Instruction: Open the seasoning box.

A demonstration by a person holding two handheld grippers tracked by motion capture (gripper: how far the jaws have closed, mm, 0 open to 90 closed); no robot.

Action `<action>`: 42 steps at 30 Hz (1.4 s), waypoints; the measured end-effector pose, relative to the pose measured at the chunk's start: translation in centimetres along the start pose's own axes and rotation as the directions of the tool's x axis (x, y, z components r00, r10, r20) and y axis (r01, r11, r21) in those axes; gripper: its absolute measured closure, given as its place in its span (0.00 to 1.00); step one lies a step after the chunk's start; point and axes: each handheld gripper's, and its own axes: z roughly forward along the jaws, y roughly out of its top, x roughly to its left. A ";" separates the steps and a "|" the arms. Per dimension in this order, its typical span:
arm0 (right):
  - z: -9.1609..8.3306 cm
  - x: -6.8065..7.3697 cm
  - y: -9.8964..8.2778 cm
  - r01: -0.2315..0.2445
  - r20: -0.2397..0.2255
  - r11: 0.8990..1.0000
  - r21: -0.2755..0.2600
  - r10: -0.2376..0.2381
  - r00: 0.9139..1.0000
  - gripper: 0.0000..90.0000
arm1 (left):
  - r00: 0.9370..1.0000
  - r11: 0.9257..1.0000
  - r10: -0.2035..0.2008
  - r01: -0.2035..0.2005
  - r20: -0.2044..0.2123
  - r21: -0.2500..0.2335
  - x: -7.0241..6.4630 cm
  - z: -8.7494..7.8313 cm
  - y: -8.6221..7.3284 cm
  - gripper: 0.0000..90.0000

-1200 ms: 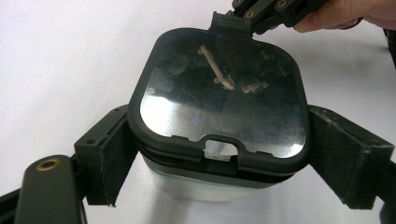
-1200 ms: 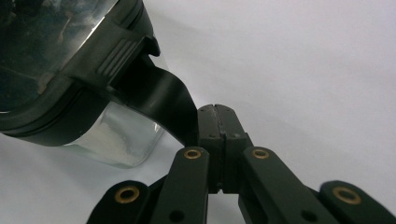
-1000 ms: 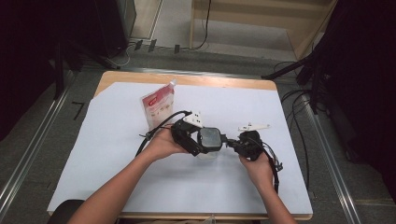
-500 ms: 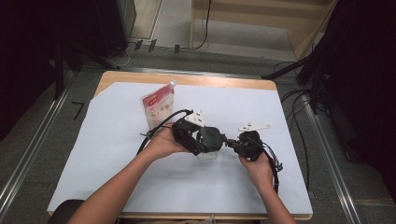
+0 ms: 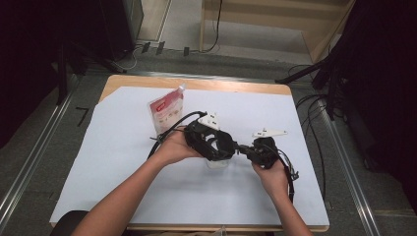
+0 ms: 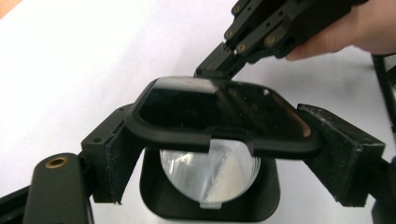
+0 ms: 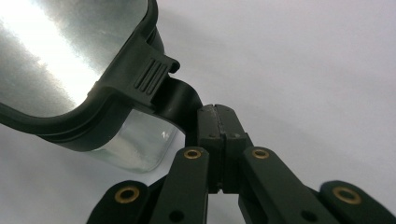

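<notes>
The container (image 6: 210,186) I'm working on is a small clear glass box with a black snap-on lid (image 6: 219,116), sitting a little toward the near edge of the white-covered tabletop (image 5: 123,196), about midway between its left and right edges. I judge the glass body stiff, slick and breakable, with some weight for its size, so it wants squeezing on its flat sides, not on the rim. My left tongs (image 6: 224,168) do that: their padded jaws sit narrow against the box's two sides and hold it steady. The lid looks like rigid plastic with a rubbery rim, light, and it has a ribbed latch tab (image 7: 152,77) at one edge, which I take for the sensible place to grip. My right tongs (image 7: 217,121) are pressed tight together right at the flap under that tab; whether they actually pinch it I cannot tell. Well apart, toward the far left corner, a red-and-white pouch (image 5: 167,113) lies flat.
</notes>
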 end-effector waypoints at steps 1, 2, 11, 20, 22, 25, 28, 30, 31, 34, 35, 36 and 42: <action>0.0 0.0 0.0 0.000 0.000 1.000 0.001 0.000 1.000 1.00 | 0.999 1.000 -0.011 0.011 0.030 -0.014 0.0 0.0 0.1 0.28; 0.0 0.0 0.0 -0.003 0.000 1.000 0.003 0.003 1.000 1.00 | 0.999 1.000 -0.008 0.009 0.049 -0.023 0.0 0.0 0.3 0.35; 0.0 0.0 -0.1 -0.010 -0.008 1.000 0.001 0.010 1.000 1.00 | 0.999 0.999 0.003 -0.005 0.049 0.034 -0.1 0.0 1.6 0.40; 0.0 0.0 -0.1 -0.008 -0.011 1.000 0.001 0.008 1.000 1.00 | 0.997 0.998 0.023 -0.027 0.072 0.056 -0.6 0.3 2.6 0.45; 0.0 0.0 -0.1 -0.008 -0.011 1.000 0.001 0.008 1.000 1.00 | 0.996 0.998 0.033 -0.038 0.078 0.059 -0.7 0.3 2.9 0.48; 0.0 0.0 -0.1 -0.008 -0.013 1.000 0.001 0.008 1.000 1.00 | 0.996 0.997 0.047 -0.051 0.070 0.050 -0.8 0.2 3.0 0.57; 0.0 0.0 -0.1 -0.003 -0.016 1.000 0.003 0.003 1.000 1.00 | 0.993 0.995 0.071 -0.077 0.090 0.062 -0.8 0.1 3.1 0.65; 0.0 -0.1 -0.1 0.000 -0.017 1.000 -0.002 0.000 1.000 1.00 | 0.992 0.995 0.077 -0.083 0.098 0.061 -0.9 0.0 3.2 0.70; 0.0 -0.1 -0.1 0.002 -0.018 1.000 -0.002 -0.002 1.000 1.00 | 0.992 0.994 0.084 -0.090 0.099 0.059 -0.9 0.0 3.2 0.72; 0.0 -0.2 -0.1 0.003 -0.021 1.000 -0.003 -0.003 1.000 1.00 | 0.990 0.994 0.088 -0.095 0.114 0.060 -1.0 0.0 3.3 0.78; 0.0 -0.2 -0.2 0.003 -0.022 1.000 -0.003 -0.003 1.000 1.00 | 0.990 0.994 0.089 -0.096 0.113 0.060 -1.0 0.1 3.3 0.78; 0.0 -0.2 -0.2 0.003 -0.022 1.000 -0.003 -0.003 1.000 1.00 | 0.989 0.994 0.087 -0.094 0.117 0.061 -1.1 0.1 3.4 0.78; 0.0 -0.2 -0.2 0.000 -0.020 1.000 -0.004 0.000 1.000 1.00 | 0.986 0.992 0.097 -0.107 0.132 0.072 -0.9 0.5 4.1 0.80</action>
